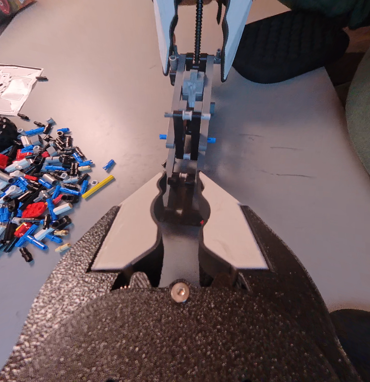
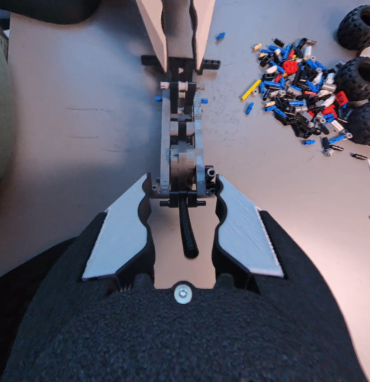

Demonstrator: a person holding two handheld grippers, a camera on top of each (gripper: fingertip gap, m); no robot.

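At frame centre above the grey desk [image 1: 262, 128], my left tongs [image 1: 181, 198] and right tongs [image 2: 183, 186] each clamp one end of the long grey-and-black plastic beam assembly [image 1: 188, 124]; light, rigid, but its pins could pop apart, so best gripped by the side beams.

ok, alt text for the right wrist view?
The right gripper clamps one end of a long grey-and-black brick assembly over a grey table; the left gripper grips the far end. A pile of small parts and black tyres lie at right.
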